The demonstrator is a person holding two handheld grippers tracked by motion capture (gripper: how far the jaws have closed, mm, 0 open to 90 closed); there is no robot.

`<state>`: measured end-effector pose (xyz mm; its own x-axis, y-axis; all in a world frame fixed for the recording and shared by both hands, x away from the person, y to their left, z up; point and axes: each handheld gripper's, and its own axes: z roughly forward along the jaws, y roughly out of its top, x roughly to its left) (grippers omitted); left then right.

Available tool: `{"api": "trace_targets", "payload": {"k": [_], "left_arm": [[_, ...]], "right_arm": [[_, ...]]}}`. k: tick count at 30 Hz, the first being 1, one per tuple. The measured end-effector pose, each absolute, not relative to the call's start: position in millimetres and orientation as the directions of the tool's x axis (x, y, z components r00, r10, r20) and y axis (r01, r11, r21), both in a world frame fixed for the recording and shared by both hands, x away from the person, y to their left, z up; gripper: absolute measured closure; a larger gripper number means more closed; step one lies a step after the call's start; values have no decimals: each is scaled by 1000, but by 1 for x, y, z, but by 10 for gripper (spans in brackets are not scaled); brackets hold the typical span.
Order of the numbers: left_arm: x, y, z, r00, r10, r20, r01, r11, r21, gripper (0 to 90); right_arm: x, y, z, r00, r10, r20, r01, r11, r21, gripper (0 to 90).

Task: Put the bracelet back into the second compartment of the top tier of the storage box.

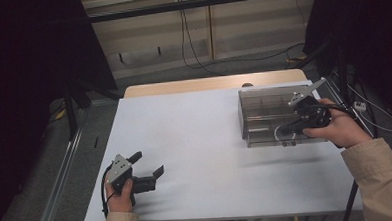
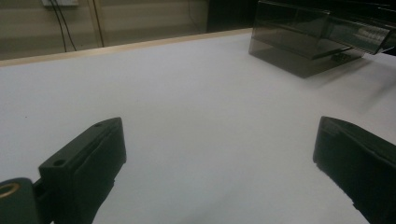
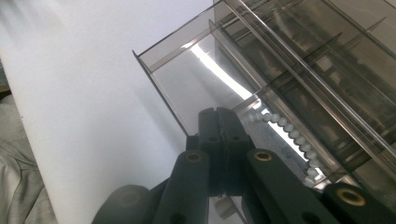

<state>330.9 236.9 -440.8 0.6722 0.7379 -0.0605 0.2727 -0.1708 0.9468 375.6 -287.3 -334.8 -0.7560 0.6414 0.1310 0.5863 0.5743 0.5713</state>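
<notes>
White table (image 1: 196,155) is sitting in a dim room, wood edge at the far side, cables trailing along the wall behind. Nearest, left gripper (image 1: 147,163) is idling low over the near-left corner, jaws standing wide, nothing between them. Further out on the right side, right gripper (image 1: 291,128) is reaching into the box (image 1: 264,115), jaws pressed together; a bead string (image 3: 285,126) is running up past them inside the near compartment, and it looks pinched at the tips, though the contact point is hidden behind the jaws. Box is a smoky clear plastic organiser with divider walls, sitting flat near the far-right table edge. String is a chain of small pale round beads, lying in a curve along the compartment wall. Judging handling: beads are going to be light and limp, draping wherever they aren't supported, and slick enough to slide through a loose pinch. Best hold is across the string between two beads, near an end. Box walls look thin and rigid, so probably brittle; it'll skid if nudged.
</notes>
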Motion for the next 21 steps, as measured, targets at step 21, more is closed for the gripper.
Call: {"api": "trace_targets", "payload": {"k": [21], "left_arm": [[331,237,-441,669,740,-63,277,-169,946,27]], "right_arm": [[371,-283,-342,-772,621,138,573,585,574,900]]}}
